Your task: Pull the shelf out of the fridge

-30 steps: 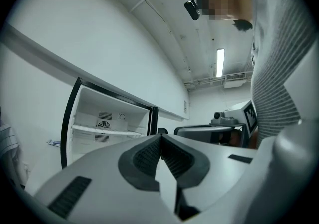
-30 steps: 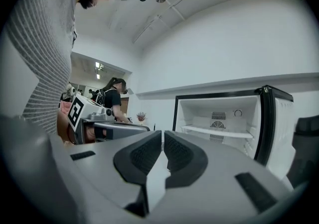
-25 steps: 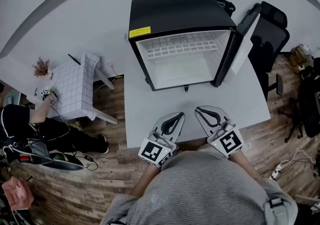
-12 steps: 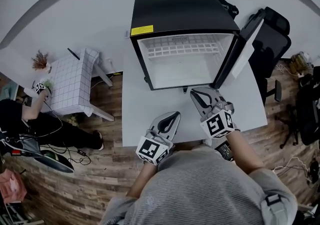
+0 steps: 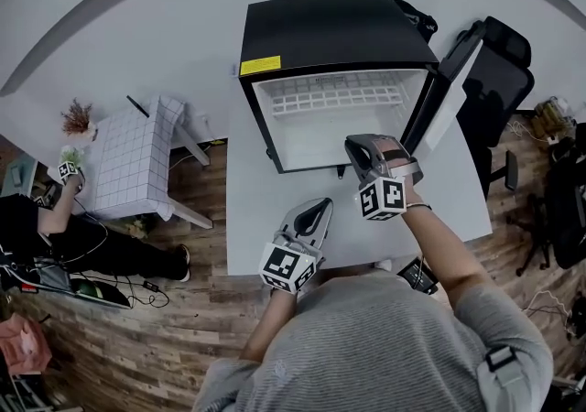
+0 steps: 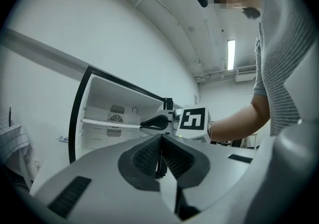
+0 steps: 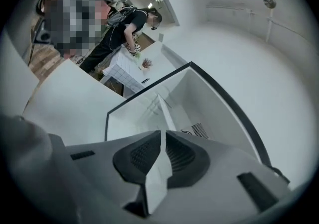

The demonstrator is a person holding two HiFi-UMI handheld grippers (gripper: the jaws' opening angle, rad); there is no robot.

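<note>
Right tongs [image 5: 352, 152] clenched empty at the fridge [image 5: 334, 30] mouth — left tongs [image 5: 320, 210] clenched empty

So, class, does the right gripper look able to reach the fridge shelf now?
Probably yes: the door stands open, and nothing lies between the right gripper and the shelf. Its shut jaws must open first.

Bright, even light; strong fisheye bending (dark corners).

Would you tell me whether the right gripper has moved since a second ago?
Yes. In the head view the right gripper has travelled from the near edge of the table up to the mouth of the open fridge.
</note>
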